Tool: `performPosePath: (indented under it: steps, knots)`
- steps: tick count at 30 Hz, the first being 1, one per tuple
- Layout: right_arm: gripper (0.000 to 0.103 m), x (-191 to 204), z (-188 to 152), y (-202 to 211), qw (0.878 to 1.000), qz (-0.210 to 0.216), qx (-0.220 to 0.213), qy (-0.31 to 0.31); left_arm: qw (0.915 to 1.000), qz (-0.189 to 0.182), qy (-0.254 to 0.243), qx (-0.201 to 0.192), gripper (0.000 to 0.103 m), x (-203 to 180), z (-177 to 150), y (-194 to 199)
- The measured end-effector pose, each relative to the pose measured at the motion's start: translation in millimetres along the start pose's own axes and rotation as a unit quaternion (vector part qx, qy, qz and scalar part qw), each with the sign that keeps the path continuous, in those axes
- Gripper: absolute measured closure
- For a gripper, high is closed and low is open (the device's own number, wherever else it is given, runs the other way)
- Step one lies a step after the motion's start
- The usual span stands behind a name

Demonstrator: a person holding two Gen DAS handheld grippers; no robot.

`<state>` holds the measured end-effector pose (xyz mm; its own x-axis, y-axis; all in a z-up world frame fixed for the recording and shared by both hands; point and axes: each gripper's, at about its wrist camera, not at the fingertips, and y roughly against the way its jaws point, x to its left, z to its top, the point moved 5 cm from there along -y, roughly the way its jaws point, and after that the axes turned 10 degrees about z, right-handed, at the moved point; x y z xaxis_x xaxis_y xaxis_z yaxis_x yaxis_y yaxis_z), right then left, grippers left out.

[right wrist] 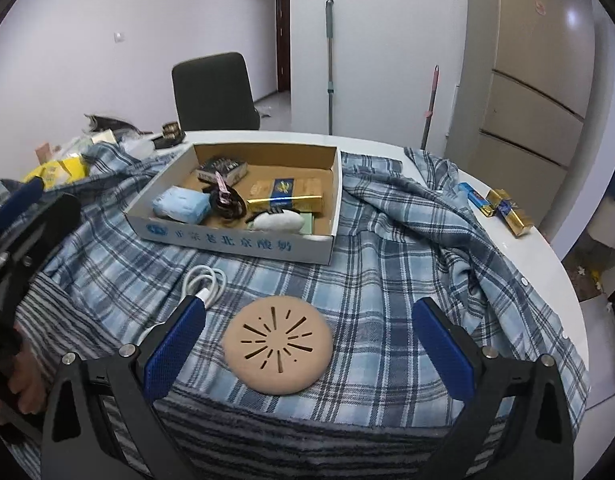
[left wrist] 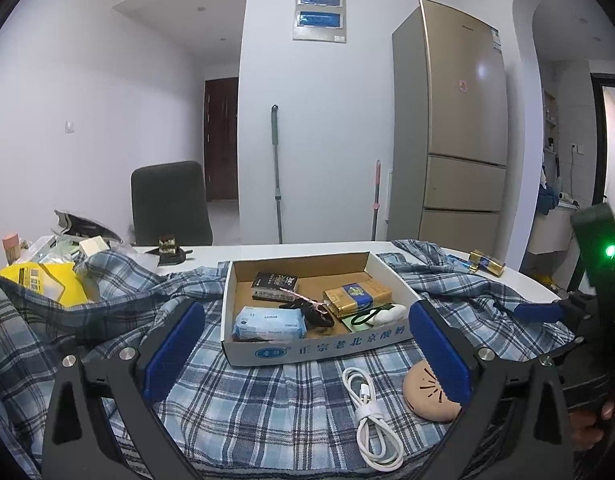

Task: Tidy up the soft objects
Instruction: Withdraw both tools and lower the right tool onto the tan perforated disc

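A blue plaid shirt lies spread over the white table. On it stands a shallow cardboard box holding a blue tissue pack, a gold packet, a black box, dark hair ties and a white soft item. In front of the box lie a coiled white cable and a round tan pad with slits. My left gripper is open above the shirt. My right gripper is open around the tan pad.
A yellow bag and clutter sit at the table's left. Gold and blue packets lie on the bare table at the right. A dark chair, a mop and a fridge stand behind. The table edge curves off right.
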<state>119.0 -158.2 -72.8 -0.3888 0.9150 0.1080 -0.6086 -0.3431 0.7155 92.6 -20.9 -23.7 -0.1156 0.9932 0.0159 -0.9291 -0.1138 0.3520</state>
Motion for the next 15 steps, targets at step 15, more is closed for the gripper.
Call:
performPosePath:
  steps: [15]
  knots:
    - [0.003, 4, -21, -53, 0.996, 0.019, 0.087, -0.017, 0.9989, -0.011, 0.025, 0.038, 0.0, 7, -6, -14]
